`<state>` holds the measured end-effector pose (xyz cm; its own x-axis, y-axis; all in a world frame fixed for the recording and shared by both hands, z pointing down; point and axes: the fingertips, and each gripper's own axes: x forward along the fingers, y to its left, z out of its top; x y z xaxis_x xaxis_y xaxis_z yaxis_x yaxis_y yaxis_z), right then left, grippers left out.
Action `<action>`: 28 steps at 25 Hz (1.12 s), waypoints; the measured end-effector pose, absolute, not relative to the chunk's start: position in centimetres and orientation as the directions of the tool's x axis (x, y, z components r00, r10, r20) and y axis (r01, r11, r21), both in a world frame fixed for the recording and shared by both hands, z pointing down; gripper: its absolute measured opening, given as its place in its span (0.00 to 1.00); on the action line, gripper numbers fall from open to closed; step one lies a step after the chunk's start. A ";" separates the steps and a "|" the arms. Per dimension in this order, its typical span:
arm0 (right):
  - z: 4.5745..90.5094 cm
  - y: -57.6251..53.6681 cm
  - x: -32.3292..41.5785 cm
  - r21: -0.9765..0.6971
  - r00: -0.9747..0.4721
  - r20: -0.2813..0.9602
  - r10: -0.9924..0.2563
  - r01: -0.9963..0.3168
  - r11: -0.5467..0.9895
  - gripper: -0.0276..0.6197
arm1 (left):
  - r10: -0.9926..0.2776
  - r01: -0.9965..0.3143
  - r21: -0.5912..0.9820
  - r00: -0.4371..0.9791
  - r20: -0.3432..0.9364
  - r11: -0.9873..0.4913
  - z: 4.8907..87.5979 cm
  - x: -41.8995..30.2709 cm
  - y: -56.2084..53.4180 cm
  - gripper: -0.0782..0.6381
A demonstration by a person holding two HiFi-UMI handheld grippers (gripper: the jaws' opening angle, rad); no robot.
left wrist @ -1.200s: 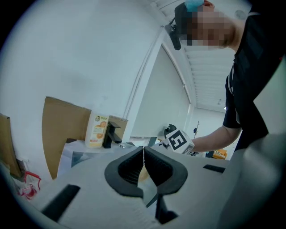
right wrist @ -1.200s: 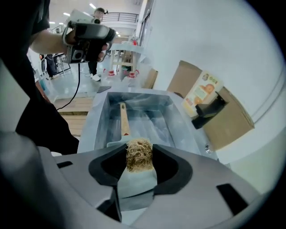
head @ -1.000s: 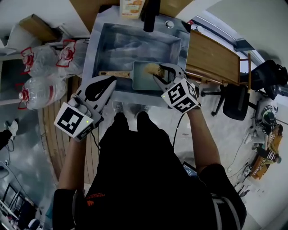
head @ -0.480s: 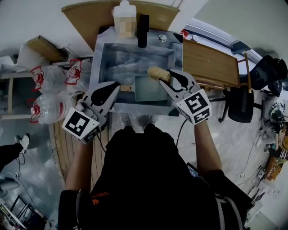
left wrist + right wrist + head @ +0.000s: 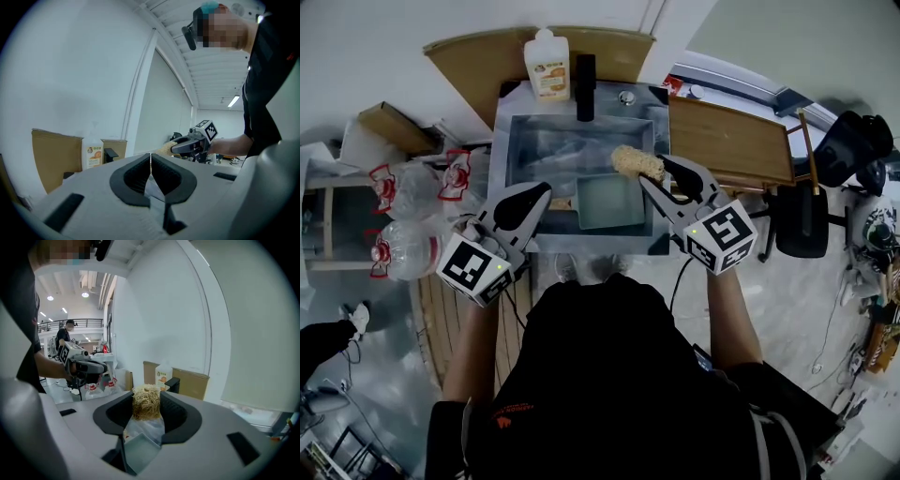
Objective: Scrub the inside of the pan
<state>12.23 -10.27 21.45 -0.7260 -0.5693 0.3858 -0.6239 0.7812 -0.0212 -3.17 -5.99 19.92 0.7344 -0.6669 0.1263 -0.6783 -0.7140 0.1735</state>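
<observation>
The right claw (image 5: 147, 400) is clamped on a scrubber (image 5: 636, 161), a pale, straw-coloured wad of coarse fibres that fills the gap between the jaws and bulges past their tips. It looks light, springy and easy to crush, so a firm squeeze across its middle, as here, should keep it from twisting out when it is pushed hard. Just below it, toward 7 o'clock in the head view, sits the pan (image 5: 609, 202), a small rectangular one with a grey-green inside. The scrubber hangs over its far right corner and, judged from the right gripper view, is clear of the metal. The pan looks stiff and fairly light, and probably slick if wet, so it is likely to skate about under scrubbing unless it is pinned. The place to hold it is the wooden handle (image 5: 562, 202), which sticks out toward 9 o'clock. The left claw (image 5: 150, 159) has its jaws pressed together with nothing between them. Its tip lies just beside that handle, not on it. The pan rests in a steel sink (image 5: 502, 141), with a black tap (image 5: 586, 75) at 12 o'clock, a soap bottle (image 5: 547, 64) at 11 and a wooden board (image 5: 731, 141) at 3.
</observation>
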 end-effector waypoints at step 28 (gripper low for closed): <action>20.4 -10.6 11.4 -0.117 -0.774 0.324 -0.543 -0.603 0.789 0.31 | -0.654 -0.667 0.203 0.744 0.135 -0.717 21.1 -2.1 -7.1 0.14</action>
